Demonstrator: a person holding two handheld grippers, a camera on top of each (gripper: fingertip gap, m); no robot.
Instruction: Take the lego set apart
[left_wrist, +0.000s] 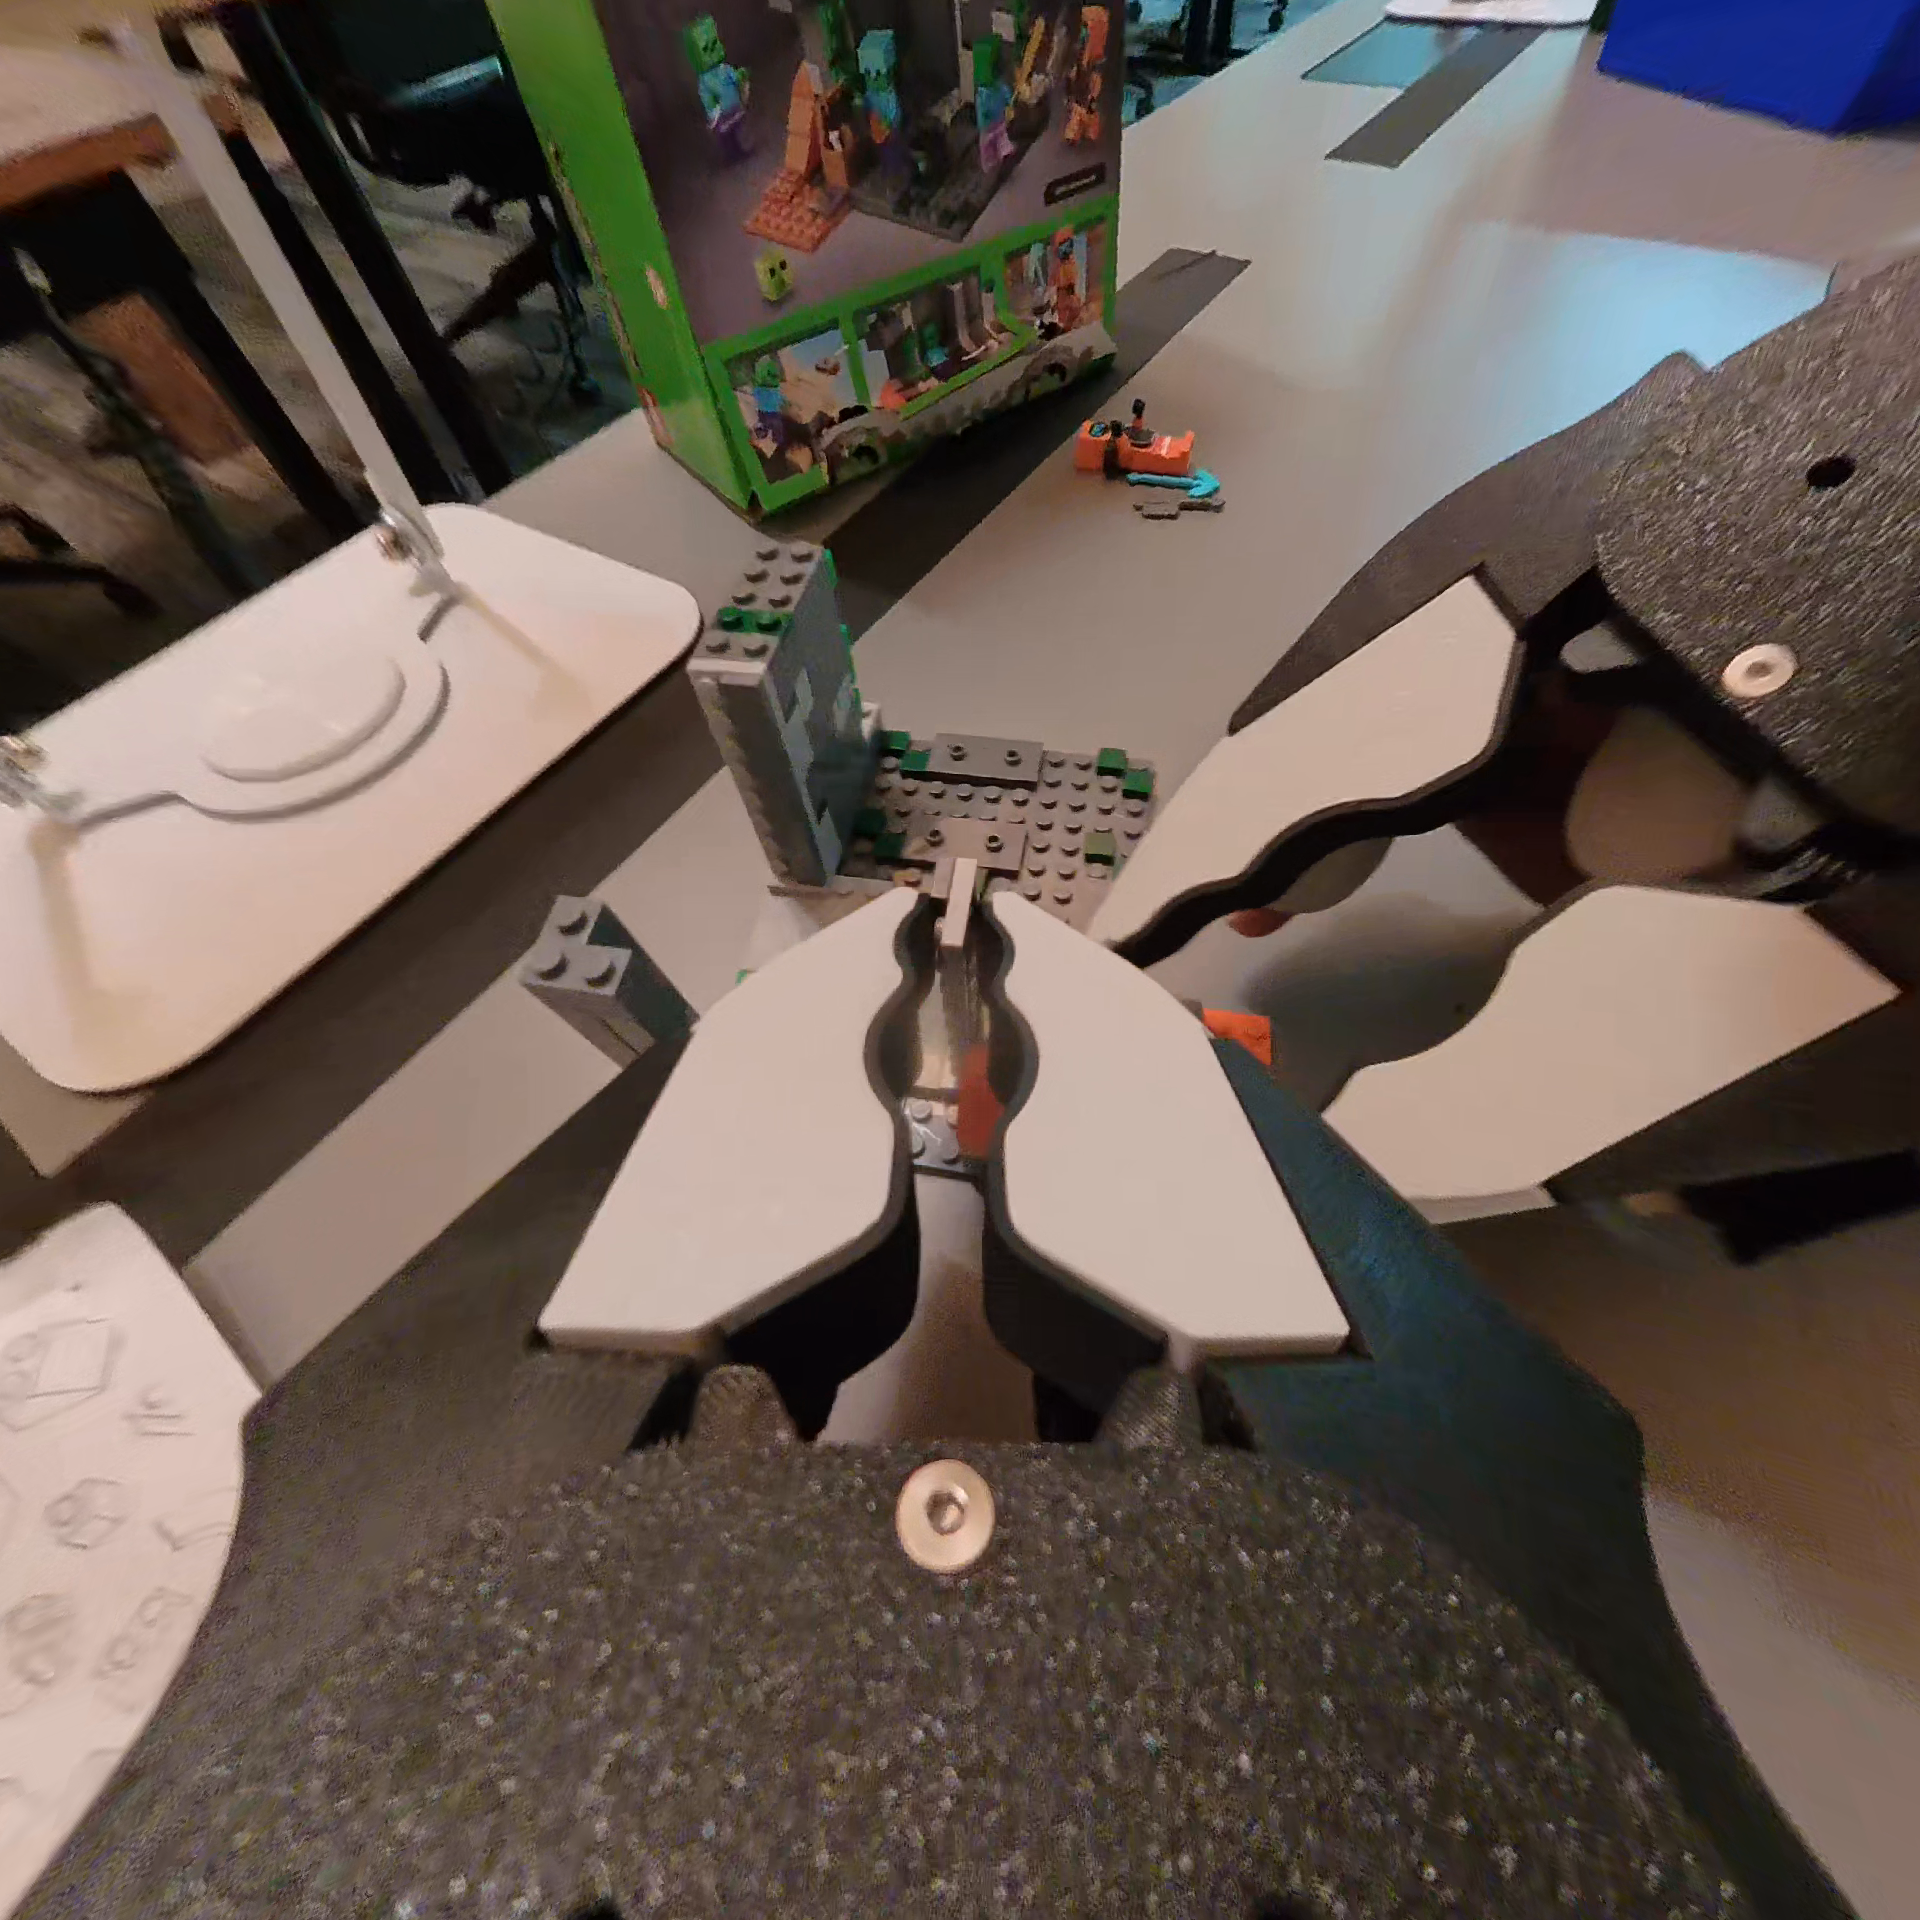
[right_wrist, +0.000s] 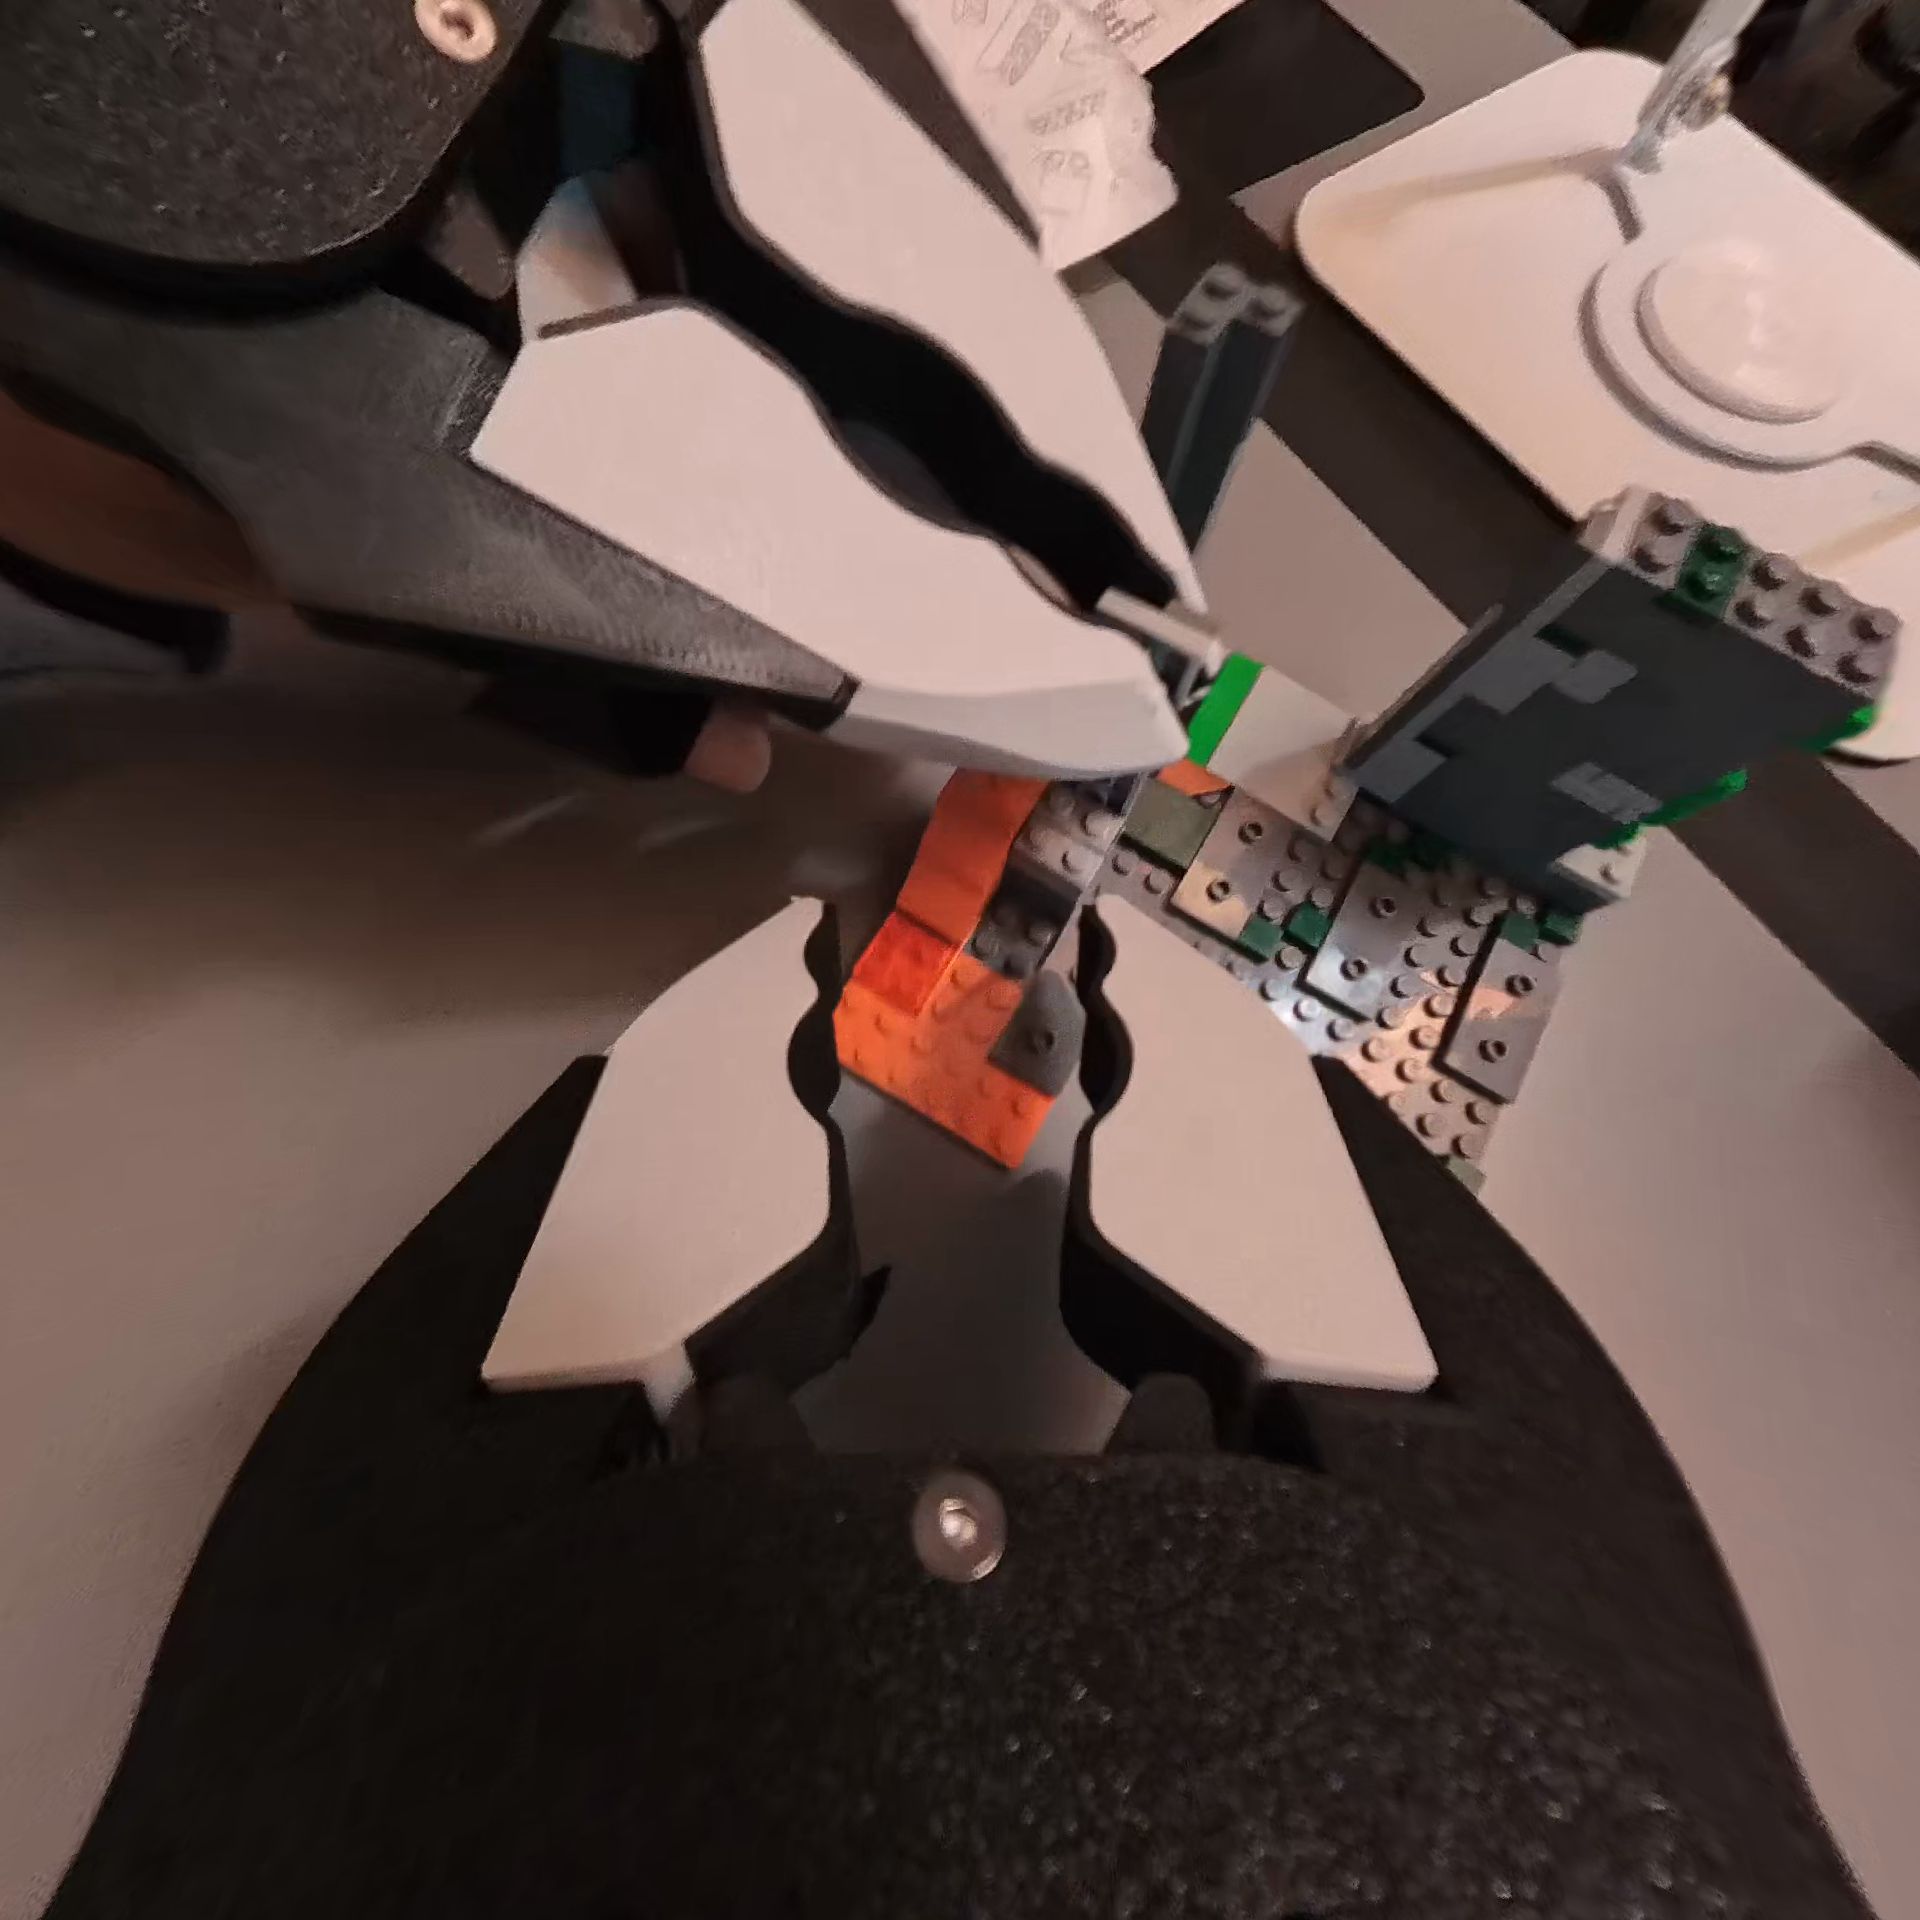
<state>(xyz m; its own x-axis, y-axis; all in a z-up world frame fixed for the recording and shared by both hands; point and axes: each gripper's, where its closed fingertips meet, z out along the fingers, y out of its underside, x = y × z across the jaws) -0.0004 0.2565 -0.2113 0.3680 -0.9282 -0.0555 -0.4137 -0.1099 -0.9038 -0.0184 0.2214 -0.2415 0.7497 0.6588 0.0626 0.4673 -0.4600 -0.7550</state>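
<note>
Several pieces already lay loose on the table (left_wrist: 1351, 343), which suggested the job was partly done; a dark pillar (left_wrist: 597, 982) sat detached at eight o'clock from the baseplate (left_wrist: 1039, 810) in the left wrist view, and a small cluster of orange and teal bits (left_wrist: 1143, 457) rested well apart at one o'clock, near the set's green box (left_wrist: 862, 239).

Much remained, I judged; the grey wall (left_wrist: 795, 727) stood upright on the baseplate's ten-o'clock corner, flat tiles and green studs covered the plate, and the orange steps (right_wrist: 935, 997) were attached at its edge in the right wrist view.

The left gripper (left_wrist: 961, 904) was pinched narrow on a slim grey bar (left_wrist: 958, 899), whose tip poked out at twelve o'clock between the fingertips, just above the plate; whether that bar was free of the model or attached, I could not tell.

The right gripper (right_wrist: 951, 920) stood moderately wide, holding nothing; its fingers straddled the orange steps without clearly touching them, so it looked poised to brace or pull that section.

A white stand base (left_wrist: 312, 727) sat at nine o'clock, and an instruction sheet (left_wrist: 94, 1455) lay at seven o'clock, both outside the work.

Roughly, then, the build seemed less than half dismantled.
</note>
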